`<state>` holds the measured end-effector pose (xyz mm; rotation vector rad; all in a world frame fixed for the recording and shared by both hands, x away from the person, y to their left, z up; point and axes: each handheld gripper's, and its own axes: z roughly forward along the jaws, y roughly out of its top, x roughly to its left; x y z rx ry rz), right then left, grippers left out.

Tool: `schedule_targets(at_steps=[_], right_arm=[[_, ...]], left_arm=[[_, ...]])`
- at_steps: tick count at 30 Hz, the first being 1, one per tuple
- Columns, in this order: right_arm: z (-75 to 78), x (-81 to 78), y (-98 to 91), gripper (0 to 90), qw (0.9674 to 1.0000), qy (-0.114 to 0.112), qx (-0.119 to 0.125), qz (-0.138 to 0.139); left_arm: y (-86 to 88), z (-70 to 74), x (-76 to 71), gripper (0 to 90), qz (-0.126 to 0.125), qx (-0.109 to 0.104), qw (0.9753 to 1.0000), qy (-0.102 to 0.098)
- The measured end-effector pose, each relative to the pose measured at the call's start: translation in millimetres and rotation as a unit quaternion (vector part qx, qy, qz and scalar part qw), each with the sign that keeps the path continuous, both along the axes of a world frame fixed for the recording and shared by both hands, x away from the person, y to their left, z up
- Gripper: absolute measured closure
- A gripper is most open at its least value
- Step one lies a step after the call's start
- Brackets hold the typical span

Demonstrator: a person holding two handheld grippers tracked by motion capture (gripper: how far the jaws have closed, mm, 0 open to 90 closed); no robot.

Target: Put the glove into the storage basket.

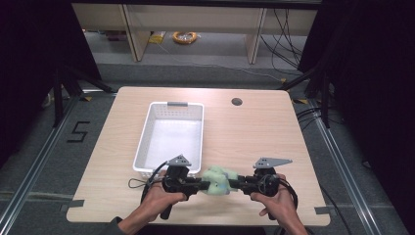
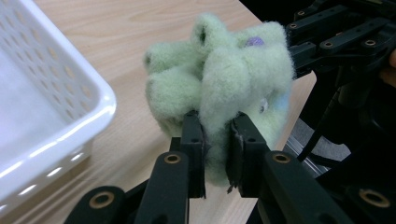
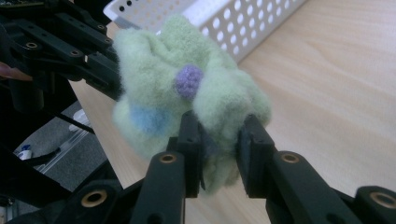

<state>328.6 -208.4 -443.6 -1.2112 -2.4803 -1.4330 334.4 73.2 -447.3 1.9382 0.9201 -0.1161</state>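
- Looking from the high view, we hold the green plush toy (image 1: 219, 180) between both grippers, just beside the white basket (image 1: 143, 142).
- Our left gripper (image 2: 215, 140) pinches a fold; grip firmly.
- Our right gripper (image 3: 218, 137) pinches another; lift evenly together.

Even overhead light brightens the counter (image 1: 254, 132) while the surroundings stay dark. The high view is soft; up close, the white basket (image 2: 51, 112) glares and perhaps blurs slightly.

Bunched green fleece toy (image 1: 219, 180), aloft
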Motion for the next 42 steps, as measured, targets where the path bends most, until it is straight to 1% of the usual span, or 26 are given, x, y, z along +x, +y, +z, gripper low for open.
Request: schedule_targets(at_steps=[1, 2, 5, 6, 7, 9, 11, 16, 17, 18, 20, 21, 24, 25, 27, 29, 31, 32, 33, 34, 35, 37, 38, 39, 41, 42], right_arm=[[3.7, 0.7, 2.1, 73.8, 1.0000, 0.003, 0.001, -0.001], [6.6, 3.1, 2.4, 73.9, 1.0000, -0.008, -0.006, 0.003], [14.9, 7.1, 8.4, 73.8, 1.0000, 0.000, 0.005, 0.005], [14.9, 7.1, 8.4, 73.8, 1.0000, 0.000, 0.005, 0.005], [19.8, 12.4, 12.9, 73.8, 0.9999, -0.004, 0.006, 0.009], [24.6, 16.0, 18.4, 73.8, 0.9999, -0.007, 0.000, 0.013], [28.6, 20.1, 23.2, 73.8, 0.9998, -0.008, -0.002, 0.016], [36.0, 25.7, 32.0, 73.9, 0.9997, -0.009, 0.001, 0.022], [38.4, 27.9, 33.9, 73.8, 0.9995, -0.018, -0.008, 0.025], [43.0, 29.2, 39.1, 73.8, 0.9996, -0.007, -0.007, 0.025], [44.6, 30.8, 40.3, 73.8, 0.9995, -0.013, -0.012, 0.026], [48.7, 36.3, 44.5, 73.9, 0.9991, -0.020, -0.006, 0.036], [54.4, 42.7, 49.7, 73.9, 0.9993, -0.014, -0.008, 0.034], [55.8, 45.8, 51.7, 73.9, 0.9991, -0.020, -0.012, 0.035], [58.0, 47.0, 54.5, 73.9, 0.9993, -0.013, -0.013, 0.033], [60.9, 55.6, 61.6, 73.9, 0.9989, -0.021, -0.014, 0.040], [62.5, 59.3, 66.8, 73.8, 0.9989, -0.016, -0.014, 0.042], [62.8, 61.2, 68.4, 73.9, 0.9989, -0.016, -0.015, 0.042], [62.8, 61.2, 68.4, 73.9, 0.9989, -0.016, -0.015, 0.042], [62.7, 64.7, 71.1, 73.9, 0.9985, -0.022, -0.018, 0.046], [63.3, 69.0, 76.0, 73.9, 0.9986, -0.018, -0.019, 0.046], [63.8, 69.5, 78.7, 73.8, 0.9988, -0.011, -0.019, 0.044], [63.1, 73.6, 81.9, 73.9, 0.9981, -0.024, -0.022, 0.053], [64.1, 76.0, 88.0, 73.8, 0.9984, -0.014, -0.024, 0.048], [64.0, 77.4, 90.4, 73.8, 0.9983, -0.015, -0.025, 0.050], [62.6, 82.4, 97.1, 73.8, 0.9981, -0.017, -0.029, 0.051]], left_arm=[[3.7, 5.9, 0.5, 77.2, 0.004, -0.003, 1.0000, 0.000], [5.9, 8.7, 1.2, 77.2, 0.003, -0.003, 1.0000, -0.004], [12.1, 16.7, 3.2, 77.1, 0.013, -0.004, 0.9999, -0.006], [12.1, 16.7, 3.2, 77.1, 0.013, -0.004, 0.9999, -0.006], [16.1, 21.1, 4.8, 77.1, 0.016, -0.001, 0.9998, -0.011], [20.9, 25.0, 6.5, 77.1, 0.017, 0.003, 0.9998, -0.011], [24.0, 26.9, 8.2, 77.0, 0.019, 0.000, 0.9998, -0.009], [36.5, 34.1, 11.3, 77.0, 0.032, -0.001, 0.9994, -0.013], [38.1, 35.1, 11.5, 77.0, 0.033, -0.001, 0.9994, -0.012], [41.3, 37.8, 12.4, 77.0, 0.031, -0.003, 0.9995, -0.010], [42.7, 39.6, 12.8, 77.0, 0.037, -0.004, 0.9992, -0.014], [46.4, 43.9, 14.6, 77.0, 0.042, -0.005, 0.9990, -0.015], [52.3, 49.9, 18.6, 76.9, 0.048, -0.003, 0.9987, -0.020], [54.3, 51.4, 20.4, 76.9, 0.047, 0.001, 0.9987, -0.019], [56.6, 52.6, 22.4, 76.8, 0.050, 0.005, 0.9986, -0.018], [62.2, 54.8, 26.9, 76.8, 0.058, 0.006, 0.9982, -0.015], [64.9, 55.5, 28.9, 76.7, 0.060, 0.005, 0.9981, -0.012], [66.6, 55.7, 30.4, 76.7, 0.059, 0.004, 0.9982, -0.012], [68.6, 56.4, 31.5, 76.7, 0.067, 0.005, 0.9976, -0.014], [71.7, 56.8, 33.7, 76.7, 0.065, 0.006, 0.9978, -0.011], [74.6, 57.0, 35.5, 76.7, 0.071, 0.009, 0.9974, -0.012], [77.5, 57.5, 37.3, 76.7, 0.071, 0.012, 0.9974, -0.008], [79.5, 57.5, 38.5, 76.6, 0.075, 0.014, 0.9970, -0.008], [83.4, 57.1, 41.3, 76.6, 0.079, 0.018, 0.9967, -0.007], [85.6, 56.8, 42.7, 76.5, 0.082, 0.020, 0.9964, -0.004], [91.2, 55.2, 47.0, 76.5, 0.087, 0.021, 0.9960, 0.000]])
